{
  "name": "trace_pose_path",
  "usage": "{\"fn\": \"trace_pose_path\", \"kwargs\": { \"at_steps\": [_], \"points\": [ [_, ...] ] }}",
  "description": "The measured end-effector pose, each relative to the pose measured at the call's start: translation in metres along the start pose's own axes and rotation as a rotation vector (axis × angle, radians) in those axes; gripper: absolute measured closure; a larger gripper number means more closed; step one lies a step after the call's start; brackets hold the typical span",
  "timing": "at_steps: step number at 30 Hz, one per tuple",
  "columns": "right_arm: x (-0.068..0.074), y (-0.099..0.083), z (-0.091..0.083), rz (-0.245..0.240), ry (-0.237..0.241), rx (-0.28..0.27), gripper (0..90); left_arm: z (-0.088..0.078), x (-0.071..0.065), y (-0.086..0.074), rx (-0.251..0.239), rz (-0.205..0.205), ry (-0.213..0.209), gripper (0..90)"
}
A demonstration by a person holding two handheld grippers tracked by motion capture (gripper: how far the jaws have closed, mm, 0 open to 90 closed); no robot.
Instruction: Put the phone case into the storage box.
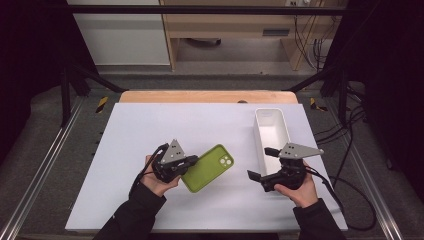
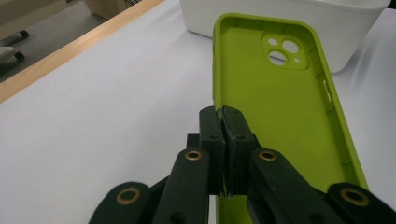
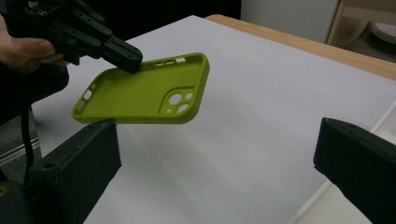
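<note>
Left gripper (image 1: 191, 161) clamped on long rim of case (image 1: 208, 168), lifting it clear of tabletop (image 1: 150, 130), hollow up. Right gripper (image 1: 261, 162) jaws apart, facing case, probably to take it; bin (image 1: 270, 131) just beyond.

the phone case (image 1: 208, 168) is lime green, the bin (image 1: 271, 131) at its 2 o'clock white, the table (image 1: 150, 130) pale lilac-white, both grippers' jaws black.
</note>
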State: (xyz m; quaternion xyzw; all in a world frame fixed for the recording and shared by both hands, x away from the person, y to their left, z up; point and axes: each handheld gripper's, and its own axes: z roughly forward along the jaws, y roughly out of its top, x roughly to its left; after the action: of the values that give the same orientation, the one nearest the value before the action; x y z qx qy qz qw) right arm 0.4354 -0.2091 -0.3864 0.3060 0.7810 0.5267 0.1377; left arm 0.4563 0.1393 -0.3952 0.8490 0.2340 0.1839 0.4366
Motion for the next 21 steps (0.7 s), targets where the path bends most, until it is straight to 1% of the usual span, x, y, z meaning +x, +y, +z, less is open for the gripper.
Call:
{"fn": "trace_pose_path", "kwargs": {
  "at_steps": [4, 13, 21],
  "points": [
    [0.001, 0.004, 0.003, 0.001, 0.004, 0.003, 1.4, 0.000, -0.001, 0.000, -0.002, 0.002, -0.001, 87.6],
    [0.006, 0.011, 0.012, -0.009, 0.015, 0.030, 1.5, 0.000, -0.004, 0.002, -0.005, 0.013, -0.002, 87.6],
    [0.008, 0.019, 0.019, -0.002, 0.019, 0.038, 1.5, -0.001, -0.007, 0.004, -0.011, 0.027, -0.006, 87.6]
  ]
}}
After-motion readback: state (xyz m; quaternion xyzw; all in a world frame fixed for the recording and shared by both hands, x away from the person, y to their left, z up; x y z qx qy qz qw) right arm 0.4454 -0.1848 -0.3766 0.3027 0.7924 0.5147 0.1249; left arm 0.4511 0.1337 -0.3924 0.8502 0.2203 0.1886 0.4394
